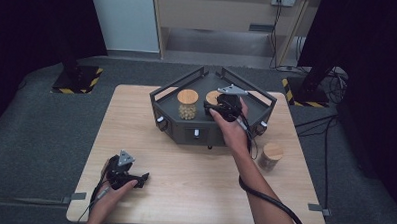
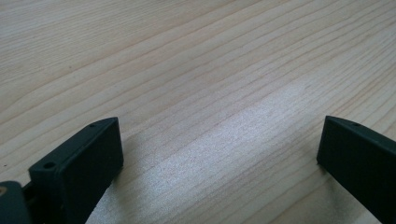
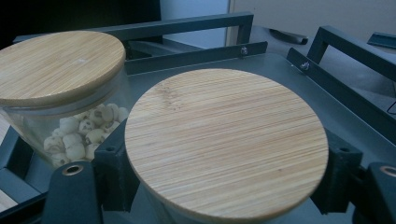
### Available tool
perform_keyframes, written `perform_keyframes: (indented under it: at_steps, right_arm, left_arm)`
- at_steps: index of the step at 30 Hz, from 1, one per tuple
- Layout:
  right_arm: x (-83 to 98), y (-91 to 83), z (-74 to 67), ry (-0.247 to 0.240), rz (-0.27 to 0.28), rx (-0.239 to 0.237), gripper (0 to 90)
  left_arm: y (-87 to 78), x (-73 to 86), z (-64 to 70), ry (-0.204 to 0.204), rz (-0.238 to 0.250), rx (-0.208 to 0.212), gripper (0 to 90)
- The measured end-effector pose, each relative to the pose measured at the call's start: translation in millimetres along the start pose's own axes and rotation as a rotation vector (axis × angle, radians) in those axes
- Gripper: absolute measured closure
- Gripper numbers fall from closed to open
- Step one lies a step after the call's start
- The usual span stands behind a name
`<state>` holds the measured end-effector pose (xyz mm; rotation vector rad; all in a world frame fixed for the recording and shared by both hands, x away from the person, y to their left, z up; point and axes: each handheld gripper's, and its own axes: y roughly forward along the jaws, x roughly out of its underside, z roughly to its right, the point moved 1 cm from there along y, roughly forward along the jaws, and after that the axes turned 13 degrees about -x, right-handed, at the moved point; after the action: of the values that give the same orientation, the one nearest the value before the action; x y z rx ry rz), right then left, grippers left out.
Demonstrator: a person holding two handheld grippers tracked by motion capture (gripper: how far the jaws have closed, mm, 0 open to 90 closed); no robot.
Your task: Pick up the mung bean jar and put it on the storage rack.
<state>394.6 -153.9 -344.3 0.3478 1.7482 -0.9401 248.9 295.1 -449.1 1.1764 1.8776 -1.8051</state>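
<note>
The right tool [image 1: 217,108] pinches a jar [image 3: 226,142] under its round wooden lid, one black jaw on each side. This jar stands upright, long axis vertical, lid up, inside the dark tray [image 1: 261,111] at the desk's [image 1: 194,187] far edge, toward the tray's right half. The right forearm reaches forward from the near edge, the hand wrapped over the tool and bent toward the tray's middle. A second jar [image 1: 188,104], holding pale round pieces, stands upright just beside the held one, on its left. A third jar [image 1: 272,155] stands on the desk near the right edge, outside the tray: three jars, all lidded. The left tool [image 1: 143,179] rests near the near left corner, jaws spread over bare wood, lying level and pointing right.
</note>
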Motion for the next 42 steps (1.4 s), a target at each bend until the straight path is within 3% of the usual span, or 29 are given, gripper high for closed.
perform_keyframes:
  at_steps: [10,14,22,42]
  right_arm:
    - [3.9,-0.9,1.8,-0.001,0.014,-0.007,25.0]
    - [6.4,-5.2,3.9,0.011,0.037,-0.022,15.4]
    - [6.2,-23.9,0.6,-0.017,0.057,-0.032,7.0]
    - [18.7,-67.8,1.5,-0.056,0.076,-0.047,2.8]
  left_arm:
    - [0.0,0.0,0.1,0.0,0.0,0.0,0.0]
    - [0.0,0.0,0.0,0.0,0.0,0.0,0.0]
    - [0.0,0.0,0.1,0.0,0.0,0.0,0.0]
    - [0.2,-0.1,0.1,0.0,0.0,0.0,0.0]
